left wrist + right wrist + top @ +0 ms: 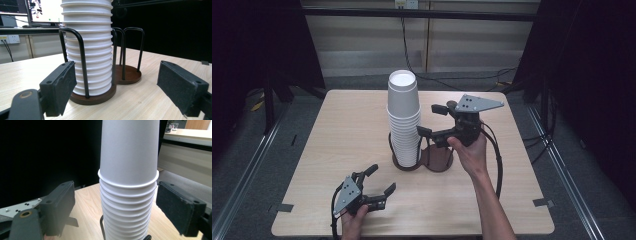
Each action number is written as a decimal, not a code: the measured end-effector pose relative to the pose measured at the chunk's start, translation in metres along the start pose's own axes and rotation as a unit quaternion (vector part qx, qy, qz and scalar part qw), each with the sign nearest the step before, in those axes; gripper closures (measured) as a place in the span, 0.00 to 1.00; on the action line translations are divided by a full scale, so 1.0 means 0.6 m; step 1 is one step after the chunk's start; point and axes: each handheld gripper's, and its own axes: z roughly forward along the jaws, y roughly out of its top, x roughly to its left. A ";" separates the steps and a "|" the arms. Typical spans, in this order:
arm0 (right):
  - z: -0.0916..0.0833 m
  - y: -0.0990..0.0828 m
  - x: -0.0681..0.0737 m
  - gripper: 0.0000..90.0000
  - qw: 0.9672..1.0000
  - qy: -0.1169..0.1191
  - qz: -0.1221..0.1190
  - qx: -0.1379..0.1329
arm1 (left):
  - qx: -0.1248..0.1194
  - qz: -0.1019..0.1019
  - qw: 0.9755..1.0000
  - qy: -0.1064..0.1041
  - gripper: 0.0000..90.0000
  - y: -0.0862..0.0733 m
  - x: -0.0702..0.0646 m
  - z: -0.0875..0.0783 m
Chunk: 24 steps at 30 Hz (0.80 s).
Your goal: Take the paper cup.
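Observation:
A tall stack of white paper cups (404,120) stands upside down in the left ring of a dark double cup holder (439,161) at the table's middle. The holder's right ring (130,75) holds nothing. My right gripper (432,120) hovers just right of the stack, raised to the height of its upper cups, with jaws open. In the right gripper view the stack (128,195) rises between the two pads (181,207) without touching them. My left gripper (380,179) rests low near the front edge, open and holding nothing, and points at the stack's base (88,62).
The wooden table (337,130) has bare room to the left and right of the holder. Black wire uprights (81,57) fence the stack. Dark curtains and metal rails flank the table; cables trail on the floor behind.

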 end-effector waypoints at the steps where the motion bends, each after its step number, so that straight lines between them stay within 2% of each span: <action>1: 0.001 0.005 -0.001 0.19 1.000 0.004 -0.002 0.004 | 0.000 0.000 1.000 0.000 0.17 0.000 0.000 0.000; 7: 0.007 0.015 -0.008 0.17 1.000 0.003 0.000 0.017 | -0.001 -0.005 1.000 0.001 0.17 0.000 -0.001 0.000; 8: 0.008 0.019 -0.010 0.17 1.000 0.003 0.000 0.017 | 0.000 0.001 1.000 0.000 0.17 0.000 0.000 0.000; 10: 0.010 0.024 -0.011 0.17 1.000 0.001 0.000 0.020 | -0.001 -0.005 1.000 0.001 0.17 0.000 -0.001 0.000; 14: 0.013 0.036 -0.015 0.18 1.000 0.001 -0.003 0.023 | 0.000 0.000 1.000 0.000 0.17 0.000 0.000 0.000; 15: 0.013 0.042 -0.018 0.18 1.000 0.001 -0.003 0.026 | -0.001 -0.005 1.000 0.001 0.17 0.000 -0.001 0.000; 24: 0.022 0.071 -0.026 0.15 0.999 0.009 -0.011 0.044 | 0.000 0.000 1.000 0.000 0.17 0.000 0.000 0.000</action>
